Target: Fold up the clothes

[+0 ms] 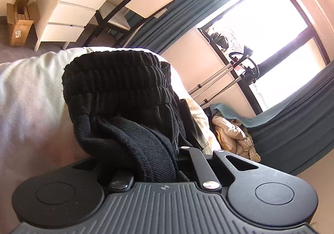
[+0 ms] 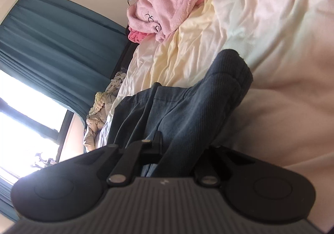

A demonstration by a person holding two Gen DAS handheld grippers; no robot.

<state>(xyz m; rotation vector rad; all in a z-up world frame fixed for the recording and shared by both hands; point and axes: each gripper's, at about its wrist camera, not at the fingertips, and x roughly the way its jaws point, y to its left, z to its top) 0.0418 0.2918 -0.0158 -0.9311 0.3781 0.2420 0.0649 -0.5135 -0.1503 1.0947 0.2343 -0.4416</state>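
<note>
In the left wrist view a black garment [image 1: 117,79] with a thick ribbed band is bunched up in front of the camera. My left gripper [image 1: 167,129] is shut on its folds, and the cloth hides most of both fingers. It hangs over a cream bed sheet [image 1: 31,98]. In the right wrist view the dark garment [image 2: 198,98] looks blue-grey, and a ribbed end stands up over the sheet [image 2: 250,15]. My right gripper [image 2: 177,108] is shut on it. One finger [image 2: 154,98] shows at the left of the cloth; the other is covered.
A pink fleece robe [image 2: 165,4] lies bunched at the far end of the bed. Teal curtains [image 2: 52,35] and a bright window [image 1: 261,31] stand beyond the bed. A beige jacket heap [image 1: 233,136], a metal stand [image 1: 229,75], white drawers [image 1: 73,4] and a cardboard box [image 1: 18,23] are on the floor side.
</note>
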